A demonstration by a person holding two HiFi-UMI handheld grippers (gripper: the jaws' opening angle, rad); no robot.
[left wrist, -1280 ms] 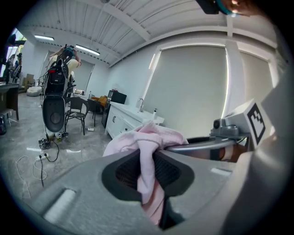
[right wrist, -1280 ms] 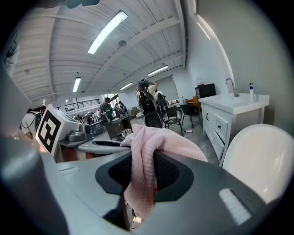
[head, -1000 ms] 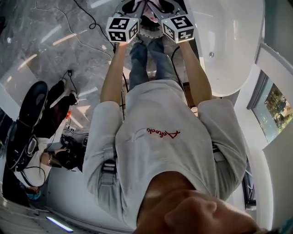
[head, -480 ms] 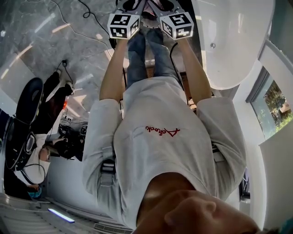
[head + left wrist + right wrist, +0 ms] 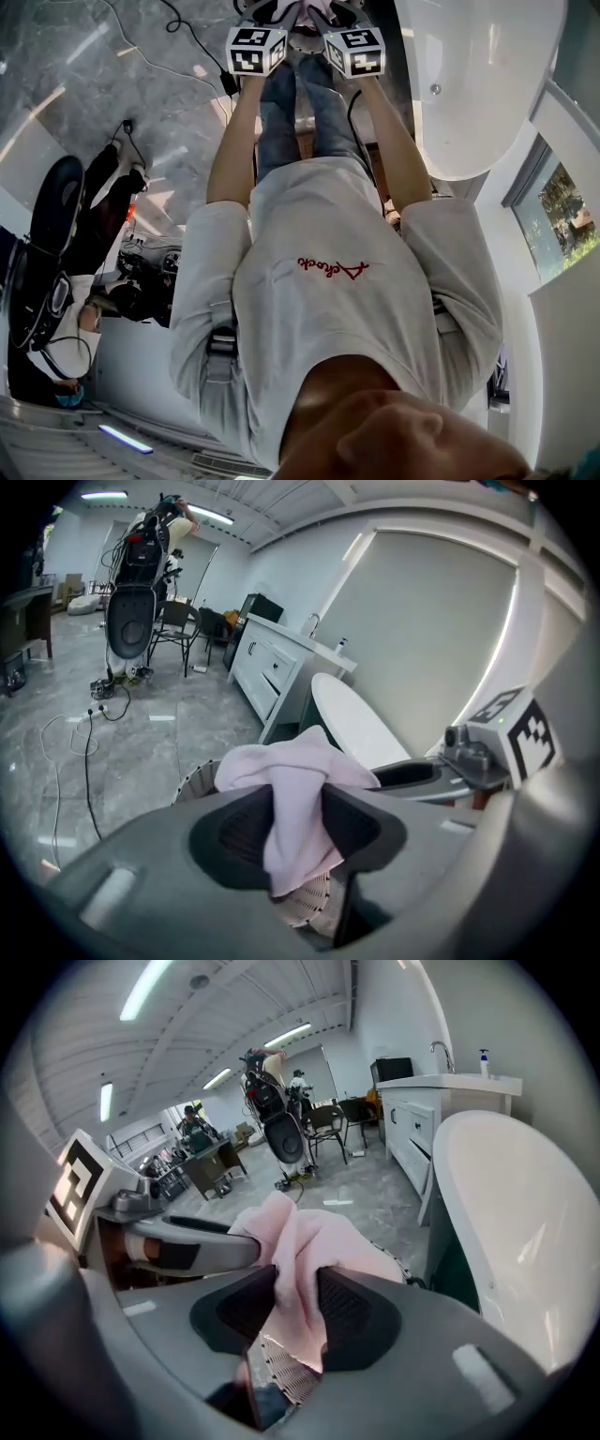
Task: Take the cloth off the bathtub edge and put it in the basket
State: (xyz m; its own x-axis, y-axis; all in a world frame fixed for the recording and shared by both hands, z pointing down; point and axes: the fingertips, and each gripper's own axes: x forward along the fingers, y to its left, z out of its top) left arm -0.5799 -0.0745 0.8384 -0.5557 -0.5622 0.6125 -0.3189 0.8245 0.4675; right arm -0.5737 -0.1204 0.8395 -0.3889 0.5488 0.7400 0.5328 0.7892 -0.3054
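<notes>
Pinching the cloth [image 5: 295,771] from 2 sides, the fingers [image 5: 352,827] of the left gripper [image 5: 298,832] and right gripper [image 5: 298,1312] have just been opening slightly. Cloth, bunched, hangs directly over the basket [image 5: 305,907], just beside the bathtub [image 5: 506,1213].

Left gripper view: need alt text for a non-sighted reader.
A pink cloth hangs pinched between the jaws of the left gripper, which have just been opening, over a perforated white basket. Behind stand a white bathtub and a grey marble floor.
</notes>
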